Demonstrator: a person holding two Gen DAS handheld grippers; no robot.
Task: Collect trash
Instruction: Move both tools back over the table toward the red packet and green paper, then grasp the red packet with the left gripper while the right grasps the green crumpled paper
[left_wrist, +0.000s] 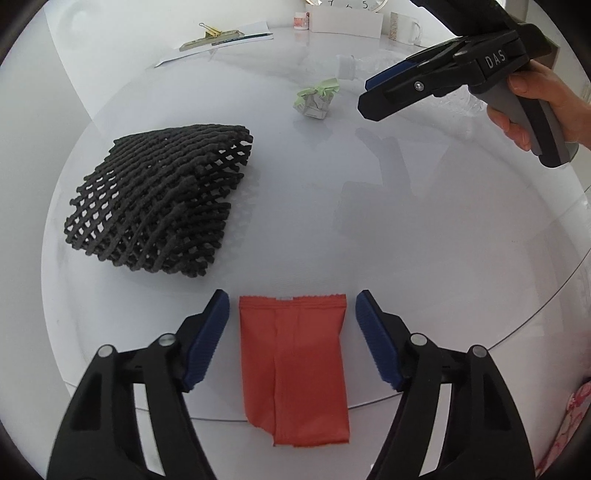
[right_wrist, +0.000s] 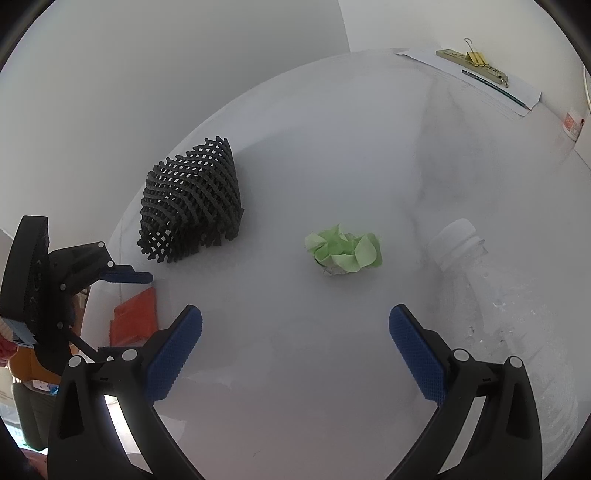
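1. Table (left_wrist: 369, 221): white and round, carrying all the trash; nothing is looking collected yet, and no bin is showing in either view.
2. Bottle (right_wrist: 480, 295): clear plastic, lying just right of the right gripper's (right_wrist: 295, 347) right finger, untouched.
3. Mesh (left_wrist: 162, 199): black foam netting, sitting ahead-left of the left gripper (left_wrist: 291, 325), apart from it.
4. Wrapper (left_wrist: 293, 365): red, lying flat between the left fingers, its near end hanging over the table edge. The pads are standing just beside both edges, not pressing, so the jaws are released and nothing is grasped. Likely first pick.
5. Paper wad (right_wrist: 343, 254): green, crumpled, sitting ahead of the right gripper, near but clear of its fingers. The right jaws are spread wide and holding nothing.
6. Left to do: all four pieces are waiting for pickup, judging by how they are lying.
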